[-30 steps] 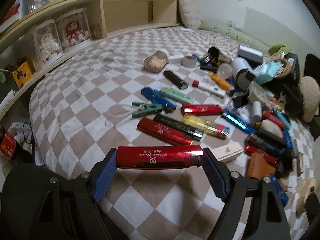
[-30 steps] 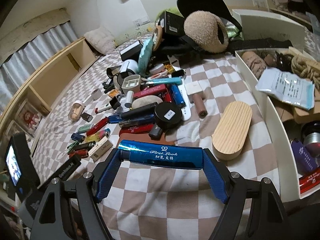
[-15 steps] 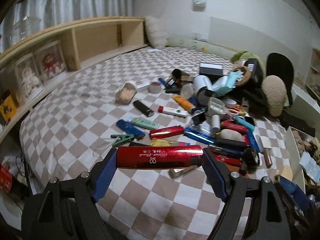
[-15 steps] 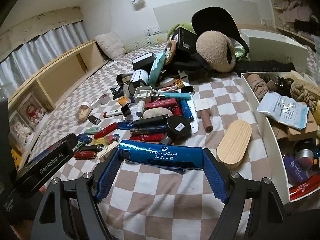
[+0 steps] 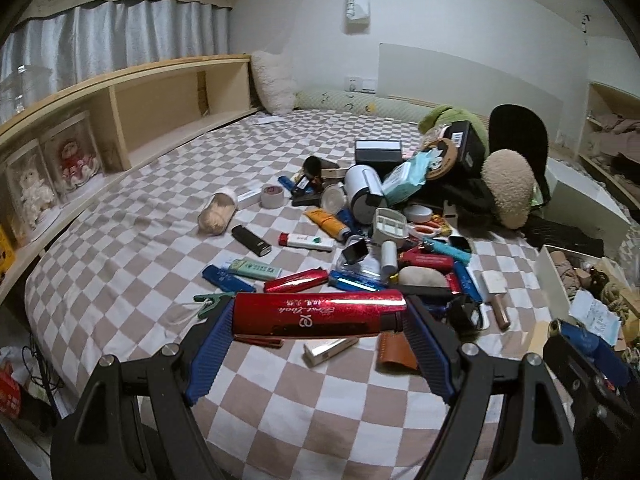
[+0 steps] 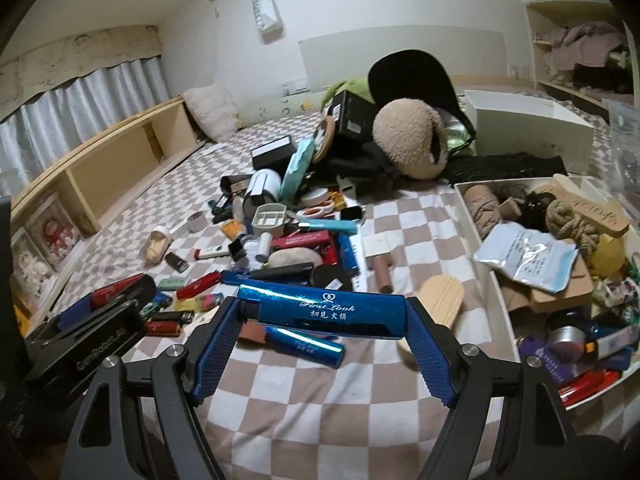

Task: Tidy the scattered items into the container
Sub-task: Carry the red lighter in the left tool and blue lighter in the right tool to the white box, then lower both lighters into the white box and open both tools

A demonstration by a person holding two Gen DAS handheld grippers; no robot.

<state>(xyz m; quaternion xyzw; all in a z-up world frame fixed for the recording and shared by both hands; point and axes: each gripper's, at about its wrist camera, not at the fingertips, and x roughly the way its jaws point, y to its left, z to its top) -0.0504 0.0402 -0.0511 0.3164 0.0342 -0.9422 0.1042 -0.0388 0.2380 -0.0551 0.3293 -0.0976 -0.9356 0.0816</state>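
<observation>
1. A red lighter (image 5: 320,314) is being clamped end to end between the blue pads of the left gripper (image 5: 320,322), and it is being carried clear of the checkered bedspread (image 5: 132,240).

2. A blue lighter (image 6: 326,312) is being pinched lengthwise in the same way by the right gripper (image 6: 324,320), its printed label being turned toward the camera.

3. Compared with a second ago, both gripped lighters are being shown higher above the bed: more of the far wall and the curtain is being taken in by each view, while the grips themselves are being kept unchanged.

4. In the left wrist view the white container (image 5: 554,280) is now being brought into sight at the right edge, where a second earlier only the clutter was being framed; the left gripper is thus being swung toward it.

5. In the right wrist view the container (image 6: 476,236) is being seen just right of the blue lighter, already partly filled with rope, a packet and other lighters.

6. The lift is judged complete, and the carry to the container is being begun; release over its open top is what is being called for next.

7. Many items, among them a wooden oval (image 6: 442,300) and a heap of lighters (image 6: 304,256), are being left scattered on the bed, so the task is judged far from finished.
</observation>
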